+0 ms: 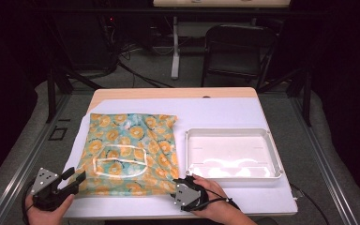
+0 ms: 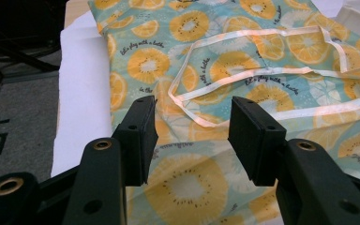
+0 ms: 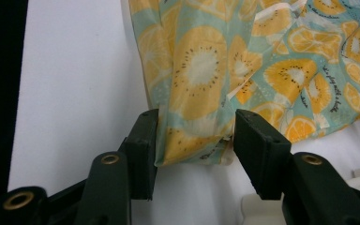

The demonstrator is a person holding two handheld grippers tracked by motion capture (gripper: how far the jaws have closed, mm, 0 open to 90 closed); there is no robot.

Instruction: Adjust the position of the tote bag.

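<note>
A teal cloth bag [image 1: 126, 150] printed with orange fruit slices lies flat on the white-covered table, with its pale strap [image 1: 120, 146] looped on top. My left gripper [image 1: 75, 176] is at the bag's near left corner, open. In the left gripper view its jaws [image 2: 192, 136] stand wide apart just above the printed cloth [image 2: 243, 56] and the strap [image 2: 187, 101], pressing nothing. My right gripper [image 1: 187, 180] is at the bag's near right corner. In the right gripper view its jaws [image 3: 194, 145] stand apart on either side of that bunched corner [image 3: 192, 140], open.
An empty white plastic tray [image 1: 232, 132] sits to the right of the bag. The white sheet [image 1: 272, 197] covers most of the wooden table [image 1: 168, 93]. A dark folding chair [image 1: 236, 47] and cables are on the floor beyond the far edge.
</note>
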